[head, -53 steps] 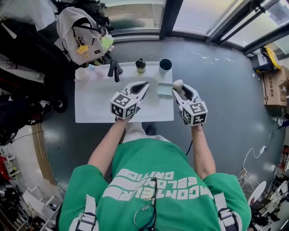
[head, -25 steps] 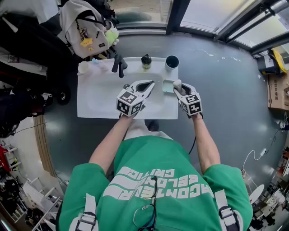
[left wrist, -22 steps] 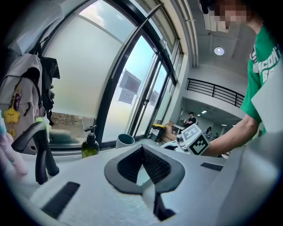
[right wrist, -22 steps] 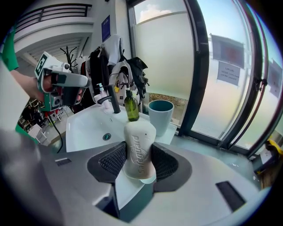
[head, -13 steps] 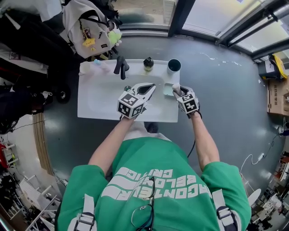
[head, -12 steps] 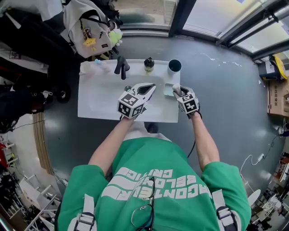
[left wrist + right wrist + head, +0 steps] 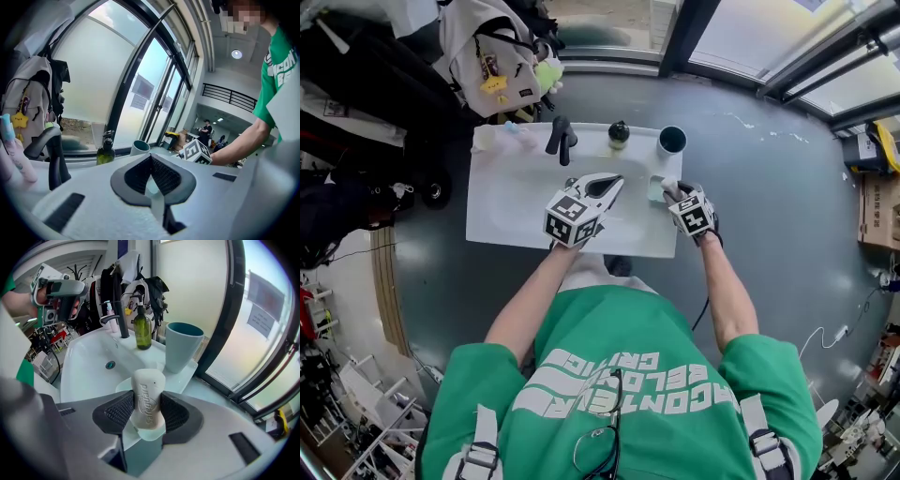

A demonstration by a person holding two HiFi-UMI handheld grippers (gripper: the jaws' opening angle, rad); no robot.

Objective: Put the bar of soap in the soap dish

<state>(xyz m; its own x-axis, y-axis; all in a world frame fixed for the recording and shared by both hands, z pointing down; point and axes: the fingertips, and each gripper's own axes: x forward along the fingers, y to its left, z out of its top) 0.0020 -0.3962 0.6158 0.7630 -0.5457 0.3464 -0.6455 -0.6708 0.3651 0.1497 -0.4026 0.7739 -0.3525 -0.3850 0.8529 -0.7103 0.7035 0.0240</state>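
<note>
right tongs grip soap bar | long axis along tongs | over soap dish

Along the sink's back edge stand the faucet at left, the bottle in the middle and the cup at right. The soap dish lies on the right rim, before the cup. The bar of soap, between the right gripper's jaws, stands over the dish, perhaps touching it.

Lab-like hall: freestanding washbasin on grey floor, tall windows, cardboard box.
</note>
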